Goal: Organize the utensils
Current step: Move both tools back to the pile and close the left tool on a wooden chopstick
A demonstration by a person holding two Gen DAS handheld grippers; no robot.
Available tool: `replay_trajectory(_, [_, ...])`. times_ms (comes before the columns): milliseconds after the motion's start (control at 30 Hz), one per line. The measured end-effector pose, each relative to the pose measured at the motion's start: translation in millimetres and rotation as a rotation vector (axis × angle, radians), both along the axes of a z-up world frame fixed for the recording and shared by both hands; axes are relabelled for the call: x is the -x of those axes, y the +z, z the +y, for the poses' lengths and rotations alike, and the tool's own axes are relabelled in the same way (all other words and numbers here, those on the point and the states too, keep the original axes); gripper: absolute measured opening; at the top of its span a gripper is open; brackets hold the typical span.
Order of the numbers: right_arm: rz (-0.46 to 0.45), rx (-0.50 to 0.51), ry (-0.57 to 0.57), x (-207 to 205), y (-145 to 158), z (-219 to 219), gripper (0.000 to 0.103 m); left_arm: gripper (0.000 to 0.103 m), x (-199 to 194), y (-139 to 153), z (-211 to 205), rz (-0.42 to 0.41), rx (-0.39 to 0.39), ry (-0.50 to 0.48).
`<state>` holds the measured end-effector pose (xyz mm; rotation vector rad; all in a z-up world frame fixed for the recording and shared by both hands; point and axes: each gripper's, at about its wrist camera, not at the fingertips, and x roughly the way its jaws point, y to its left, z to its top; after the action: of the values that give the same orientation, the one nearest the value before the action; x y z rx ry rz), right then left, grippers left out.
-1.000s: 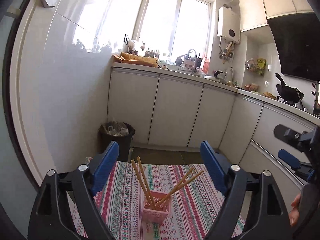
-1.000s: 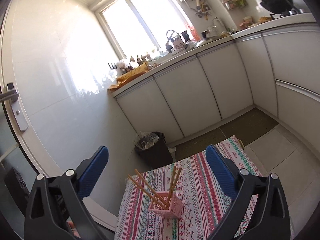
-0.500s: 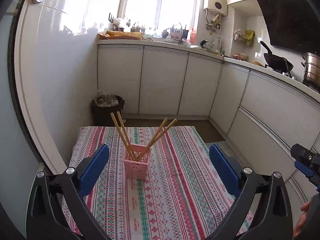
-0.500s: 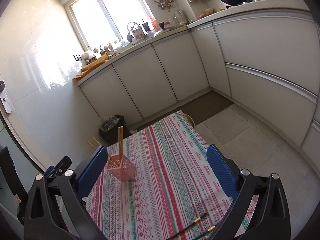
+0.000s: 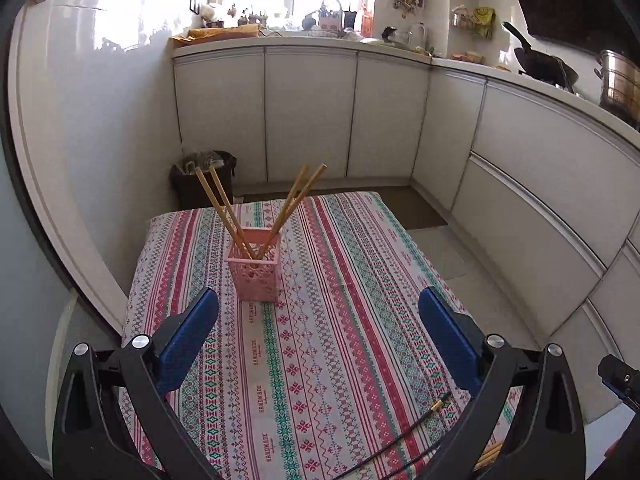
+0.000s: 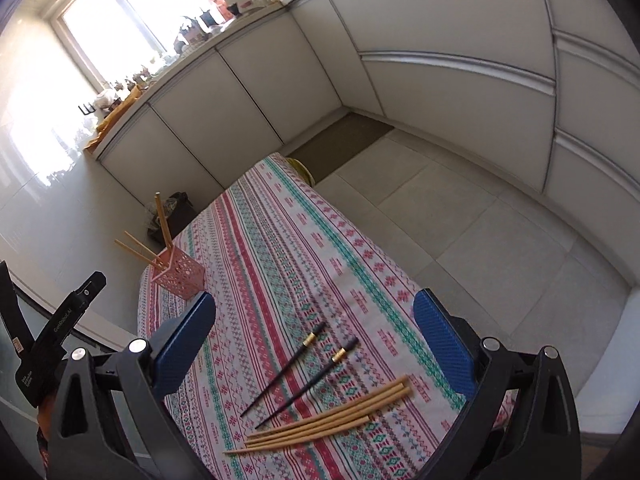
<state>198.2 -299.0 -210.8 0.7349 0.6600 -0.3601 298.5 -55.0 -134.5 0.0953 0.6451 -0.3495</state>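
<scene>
Right gripper (image 6: 314, 334) wide open, nothing between the blue pads, hanging over the near end of the striped tablecloth (image 6: 280, 240). Just under it, two black chopsticks (image 6: 286, 368) with gold bands, lying side by side. Nearer still, a bunch of wooden chopsticks (image 6: 324, 420) flat on the cloth, looks like four, hard to count for sure where they touch. Left gripper (image 5: 318, 336) wide open too, holding nothing, pointing toward the pink holder (image 5: 254, 270). Holder standing upright toward the far left of the cloth, well apart from the loose sticks. Four standing chopsticks (image 5: 224, 210) inside it, two leaning left and two leaning right. Only three of them seen from the right camera, likely one hiding another. One holder, two grippers, one table. Farther out, white cupboards (image 5: 308, 108) along the wall, a dark bin (image 5: 202, 178) on the floor past the table, a bright window (image 6: 108, 28). Job partly done, by the look of it: four sticks put away, about six left on the cloth. Probably the black pair next for the right gripper, being right below it.
</scene>
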Motion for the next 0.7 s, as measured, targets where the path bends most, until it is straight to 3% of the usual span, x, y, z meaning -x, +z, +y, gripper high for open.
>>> replay_trajectory(200, [0.117, -0.206, -0.041, 31.1, -47.4, -11.5, 0.096, 0.096, 7.2, -41.1, -38.3, 0.152, -0.144, -0.242])
replay_trajectory(467, [0.118, -0.165, -0.077, 49.8, -63.0, -28.6, 0.096, 0.094, 49.5, -86.1, -88.6, 0.258, -0.328, -0.649])
replay_trajectory(700, [0.09, -0.21, -0.114, 56.2, -73.2, -46.7, 0.096, 0.063, 93.6, -123.7, -129.0, 0.318, -0.524, -0.981])
